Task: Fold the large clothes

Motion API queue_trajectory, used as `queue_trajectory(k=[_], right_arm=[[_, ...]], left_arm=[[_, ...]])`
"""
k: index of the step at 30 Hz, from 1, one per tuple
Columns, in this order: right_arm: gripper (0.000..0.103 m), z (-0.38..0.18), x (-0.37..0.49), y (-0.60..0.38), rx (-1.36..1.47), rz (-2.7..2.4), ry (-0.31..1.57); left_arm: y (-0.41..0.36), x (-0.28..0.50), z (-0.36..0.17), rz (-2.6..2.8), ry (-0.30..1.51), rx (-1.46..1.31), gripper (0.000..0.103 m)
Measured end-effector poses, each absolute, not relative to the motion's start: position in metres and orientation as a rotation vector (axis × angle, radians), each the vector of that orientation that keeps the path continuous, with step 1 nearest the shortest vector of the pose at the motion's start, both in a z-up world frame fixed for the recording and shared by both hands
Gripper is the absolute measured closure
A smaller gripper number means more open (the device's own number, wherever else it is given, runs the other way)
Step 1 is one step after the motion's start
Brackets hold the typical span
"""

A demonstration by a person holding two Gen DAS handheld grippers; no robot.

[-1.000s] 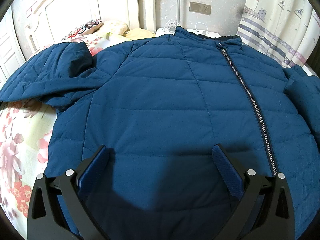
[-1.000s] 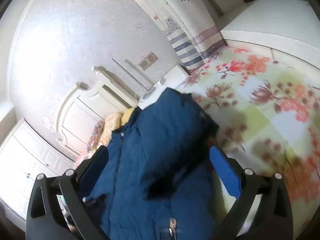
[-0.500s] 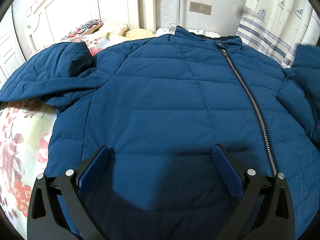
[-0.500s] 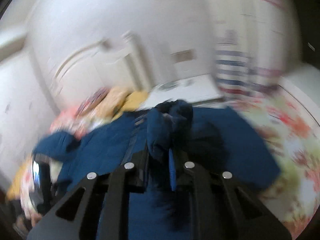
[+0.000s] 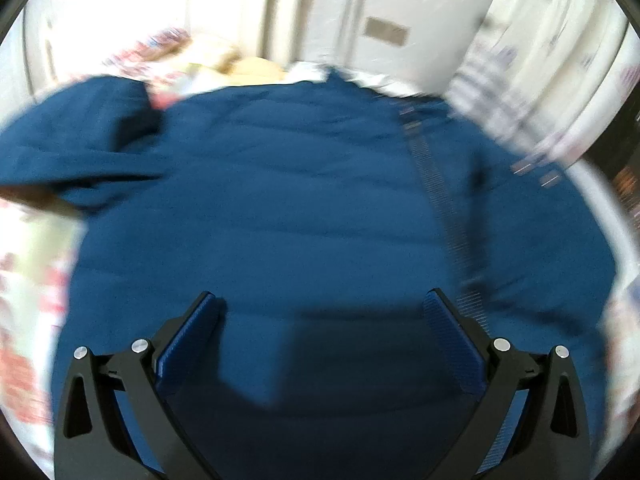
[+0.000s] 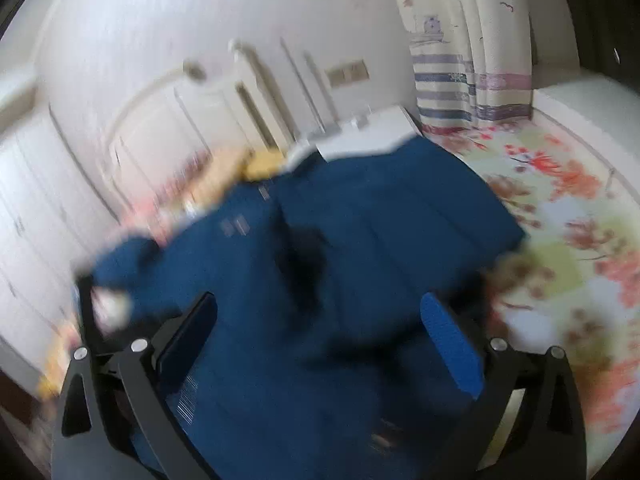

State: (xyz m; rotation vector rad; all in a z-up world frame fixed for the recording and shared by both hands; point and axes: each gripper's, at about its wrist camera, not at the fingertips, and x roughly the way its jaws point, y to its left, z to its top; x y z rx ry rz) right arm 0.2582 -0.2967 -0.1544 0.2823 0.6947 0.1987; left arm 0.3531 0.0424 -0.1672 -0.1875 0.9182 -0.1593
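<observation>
A dark blue padded jacket (image 5: 304, 208) lies spread flat on a bed covered by a flowered sheet (image 6: 568, 240). Its long axis runs from the hem, nearest the cameras, away to the collar (image 5: 340, 80), which points toward the white headboard (image 6: 168, 128) and the wall behind it. The zipper (image 5: 436, 184) runs along that axis, set to the right of the middle in the left wrist view and slanting slightly. One sleeve (image 5: 72, 148) reaches out to the left, over the sheet. On the other side, a sleeve (image 6: 400, 216) is folded in over the front of the jacket, seen best in the right wrist view, lying across the body near the zipper. Both views are blurred, so the quilting and finer details cannot be made out.

The left gripper (image 5: 320, 336) hangs over the hem end with its jaws spread wide. Jacket fabric fills the space between the blue pads (image 5: 452, 344), but they do not press on it, and whether their tips touch the cloth cannot be told.

The right gripper (image 6: 320, 336) is over the right half of the jacket, and its jaws are opening, already spread wide. The folded sleeve lies below and between them; the pads (image 6: 452, 344) clamp nothing, so the sleeve is released.

A curtain (image 6: 460, 80) with stripes hangs at the far right.
</observation>
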Motion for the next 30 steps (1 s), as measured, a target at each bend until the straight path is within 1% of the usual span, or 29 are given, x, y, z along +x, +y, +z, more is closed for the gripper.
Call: queue_trajectory(k=[3,5,7,8,9,10,11,12,13,14,16,19,22,25,30], right_arm=[[0.002,-0.167,0.245,-0.287,0.138,0.146,0.732],[0.002,-0.179,0.241,-0.277,0.068,0.130,0.767],[0.002,-0.196,0.239,-0.269,0.019,0.114,0.799],[0.002,-0.205,0.237,-0.260,-0.015,0.102,0.820],[0.002,-0.215,0.238,-0.256,-0.049,0.089,0.840],[0.002,-0.220,0.238,-0.250,-0.090,0.072,0.857],[0.002,-0.224,0.237,-0.244,-0.135,0.054,0.861],[0.002,-0.226,0.240,-0.241,-0.148,0.047,0.856],[0.002,-0.226,0.240,-0.240,-0.153,0.044,0.855],[0.002,-0.228,0.240,-0.240,-0.154,0.043,0.860],[0.002,-0.228,0.242,-0.240,-0.141,0.047,0.867],[0.002,-0.229,0.243,-0.245,-0.116,0.059,0.881],[0.002,-0.230,0.242,-0.248,-0.107,0.065,0.887],[0.002,-0.231,0.245,-0.250,-0.107,0.066,0.889],[0.002,-0.226,0.242,-0.255,-0.070,0.084,0.888]], left_arm=[[0.010,0.370,-0.159,-0.342,0.942,-0.320,0.005],[-0.011,0.380,-0.160,-0.366,0.960,-0.315,0.005],[-0.037,0.392,-0.167,-0.404,0.992,-0.288,0.009],[-0.047,0.395,-0.172,-0.425,1.008,-0.279,0.013],[-0.056,0.397,-0.174,-0.403,1.001,-0.243,0.015],[-0.064,0.396,-0.172,-0.388,0.979,-0.189,0.030],[-0.070,0.393,-0.169,-0.408,0.965,-0.165,0.049],[-0.072,0.392,-0.161,-0.381,0.950,-0.122,0.063],[-0.070,0.391,-0.156,-0.376,0.943,-0.119,0.087],[-0.062,0.392,-0.145,-0.393,0.930,-0.154,0.091],[-0.042,0.390,-0.110,-0.402,0.854,-0.228,0.092],[-0.001,0.382,-0.060,-0.367,0.742,-0.264,0.093],[0.041,0.377,-0.031,-0.272,0.684,-0.241,0.093],[0.079,0.376,-0.042,-0.184,0.704,-0.219,0.093],[0.132,0.364,-0.095,-0.082,0.771,-0.278,0.093]])
